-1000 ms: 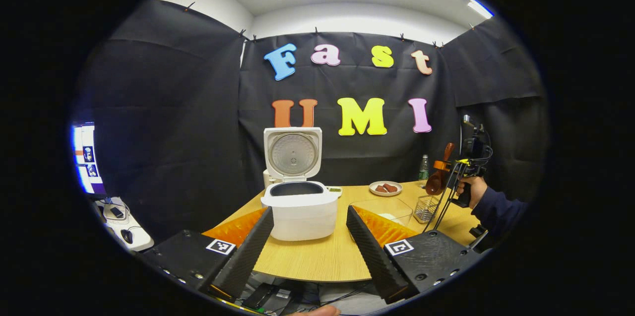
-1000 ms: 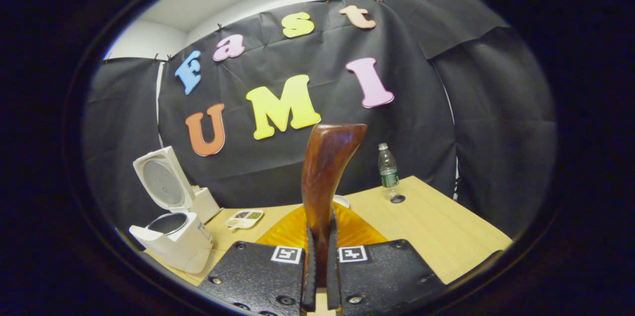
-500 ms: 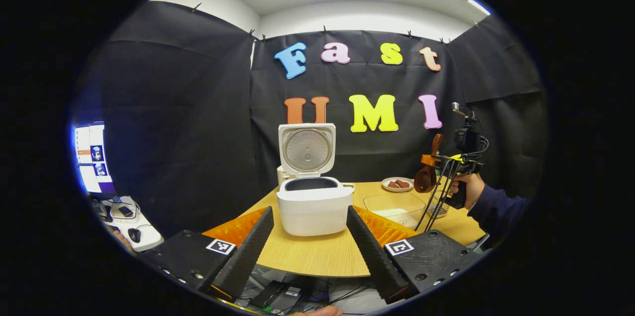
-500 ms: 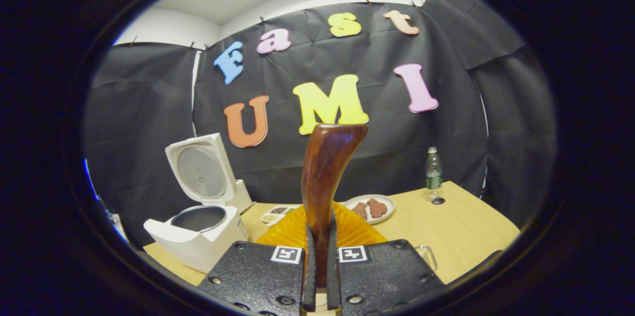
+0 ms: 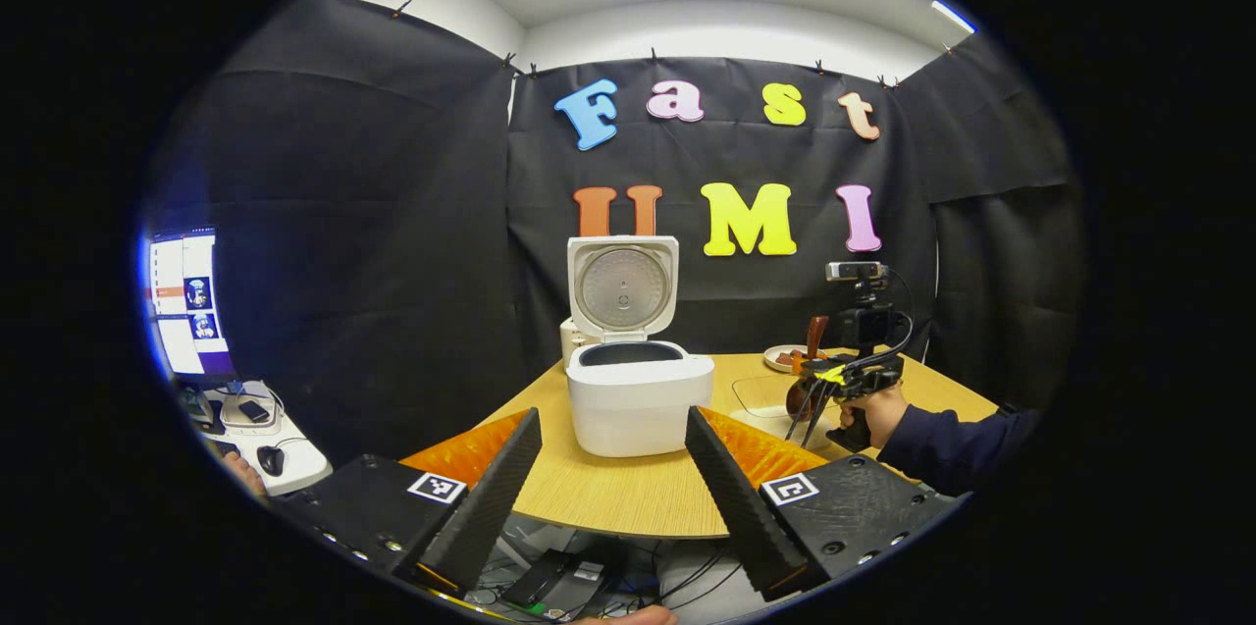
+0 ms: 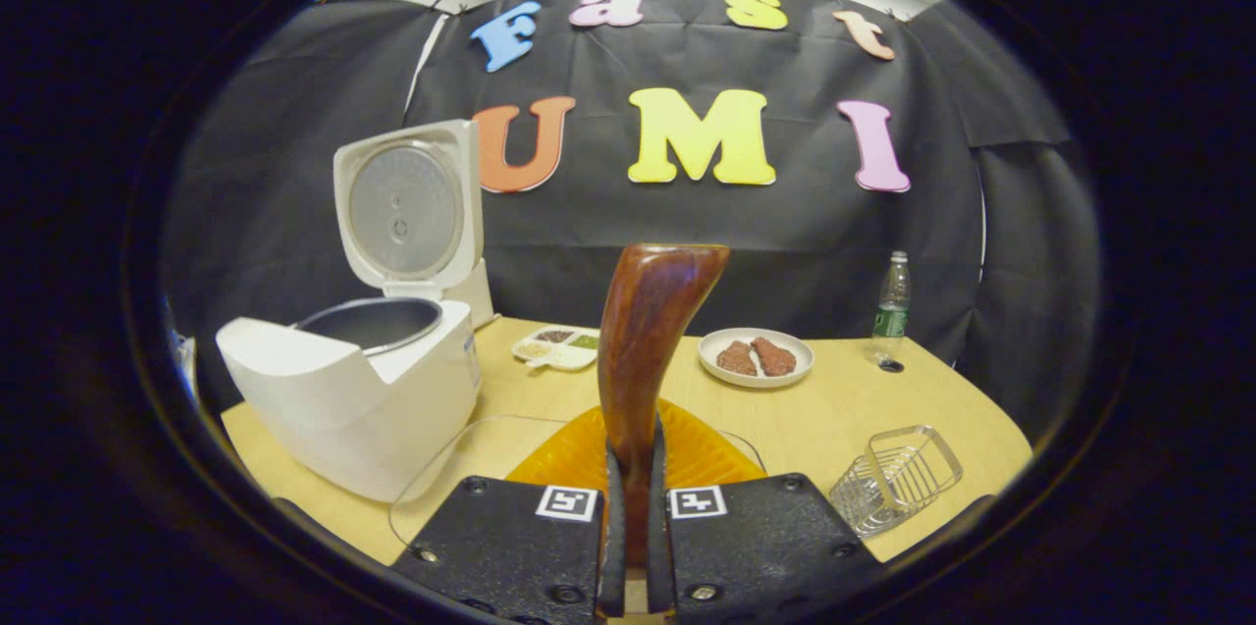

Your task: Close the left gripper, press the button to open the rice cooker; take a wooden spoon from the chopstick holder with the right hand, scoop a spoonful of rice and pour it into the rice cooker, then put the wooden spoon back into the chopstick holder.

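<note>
Change since a second before: our right gripper came down from above the table to just over it, carrying the wooden spoon along.
Left gripper view, own claw: our left gripper (image 5: 613,468) hung released, fingers spread wide, short of the table's (image 5: 628,507) near edge.
Left gripper view, cooker: the rice cooker (image 5: 638,390) stood on the table, lid raised upright, pot open.
Left gripper view, other hand: a hand (image 5: 876,412) held our right gripper (image 5: 807,391) low beside a clear container (image 5: 760,396), right of the cooker.
Right gripper view, own claw: our right gripper (image 6: 633,507) was clenched on the wooden spoon (image 6: 643,350), handle pointing up between the fingers.
Right gripper view, holder: the wire chopstick holder (image 6: 895,478) stood at lower right, apart from the spoon.
Right gripper view, table: we saw the cooker (image 6: 363,380) at left, a plate (image 6: 756,357) and a bottle (image 6: 891,309) behind.
</note>
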Available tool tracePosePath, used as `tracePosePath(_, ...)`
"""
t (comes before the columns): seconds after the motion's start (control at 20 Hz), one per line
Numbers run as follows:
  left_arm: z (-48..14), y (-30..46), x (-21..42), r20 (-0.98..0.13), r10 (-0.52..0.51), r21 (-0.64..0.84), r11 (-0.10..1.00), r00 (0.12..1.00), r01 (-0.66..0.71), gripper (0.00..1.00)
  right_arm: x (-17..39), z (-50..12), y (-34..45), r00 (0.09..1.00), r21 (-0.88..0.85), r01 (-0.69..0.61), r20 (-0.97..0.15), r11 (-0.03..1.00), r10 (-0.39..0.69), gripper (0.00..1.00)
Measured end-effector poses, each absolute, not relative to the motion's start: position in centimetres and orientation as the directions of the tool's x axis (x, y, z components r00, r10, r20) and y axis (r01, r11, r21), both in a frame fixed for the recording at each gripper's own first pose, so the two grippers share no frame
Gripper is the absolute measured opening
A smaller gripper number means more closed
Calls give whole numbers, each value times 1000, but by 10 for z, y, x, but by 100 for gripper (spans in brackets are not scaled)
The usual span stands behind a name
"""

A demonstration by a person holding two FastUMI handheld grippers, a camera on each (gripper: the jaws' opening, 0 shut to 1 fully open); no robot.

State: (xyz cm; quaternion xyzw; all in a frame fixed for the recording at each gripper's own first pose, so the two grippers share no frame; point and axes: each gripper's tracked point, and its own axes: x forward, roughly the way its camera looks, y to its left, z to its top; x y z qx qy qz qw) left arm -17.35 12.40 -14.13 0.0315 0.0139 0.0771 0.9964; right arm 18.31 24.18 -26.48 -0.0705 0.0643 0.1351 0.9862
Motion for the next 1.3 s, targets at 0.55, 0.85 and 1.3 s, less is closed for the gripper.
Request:
tracePosePath(0.55, -143, 113, -174, 6, 138, 125, 983, 990, -137, 94, 155, -309, 300, 871, 2, -428, -265, 904, 413, 14)
tracePosePath(0.85, -139, 112, -174, 44, 129, 139, 981, 991, -134, 95, 160, -303, 279, 818, 331, -388, -307, 860, 487, 14)
tracePosePath(1.3, -138, 116, -170, 40, 177, 148, 972, 983, -181, 96, 156, -279, 274, 779, 680, -311, -217, 664, 588, 13)
